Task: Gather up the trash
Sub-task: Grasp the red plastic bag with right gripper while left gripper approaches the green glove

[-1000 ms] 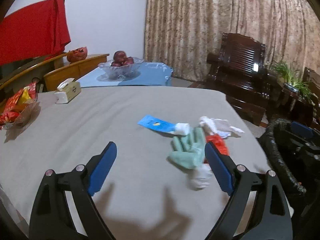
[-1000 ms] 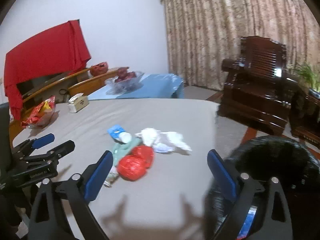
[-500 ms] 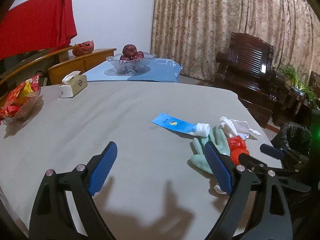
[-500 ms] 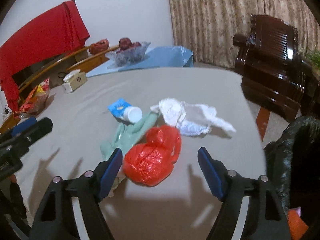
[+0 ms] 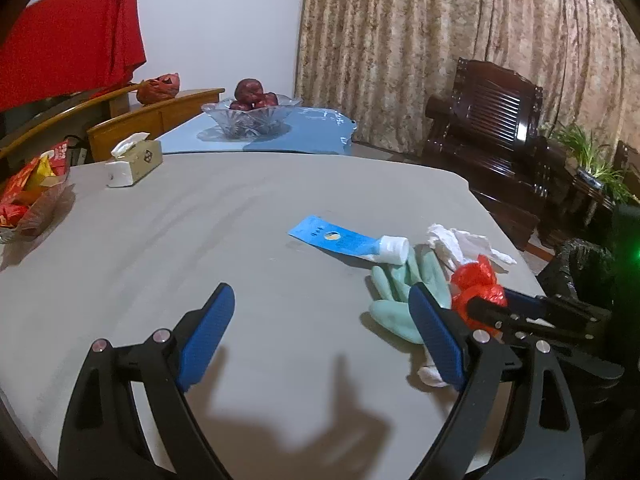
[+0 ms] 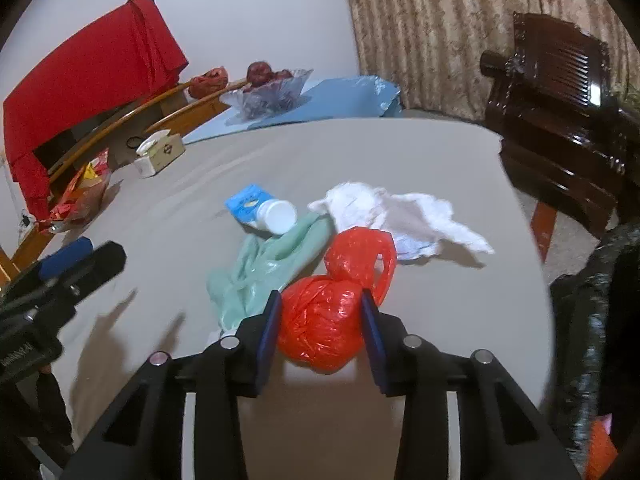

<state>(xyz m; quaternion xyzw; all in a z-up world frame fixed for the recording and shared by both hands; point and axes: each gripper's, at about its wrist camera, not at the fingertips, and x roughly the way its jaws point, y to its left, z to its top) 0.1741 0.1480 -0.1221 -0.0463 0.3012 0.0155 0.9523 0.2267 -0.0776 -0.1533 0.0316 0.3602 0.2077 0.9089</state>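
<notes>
Two wrist views of a grey counter carrying a small heap of trash. Right gripper: its blue pads have just been closing and now press on both sides of a red plastic bag, which rests on the counter at 6 o'clock in the right wrist view. Just beyond the bag, at about 10 o'clock from it, lies a pale green glove, touching the bag; on the far tip of the glove rests a blue tube with a white cap. A crumpled white tissue lies at 1 o'clock from the bag, touching its knotted handles. Left gripper: released, its pads wide apart above bare counter, nothing between them; its right pad stands in front of the glove in the left wrist view. In that view the trash heap sits at 3 o'clock, near the counter's right edge. A black-lined bin stands off that edge. At the far side of the counter: a tissue box, a snack dish and a glass fruit bowl
</notes>
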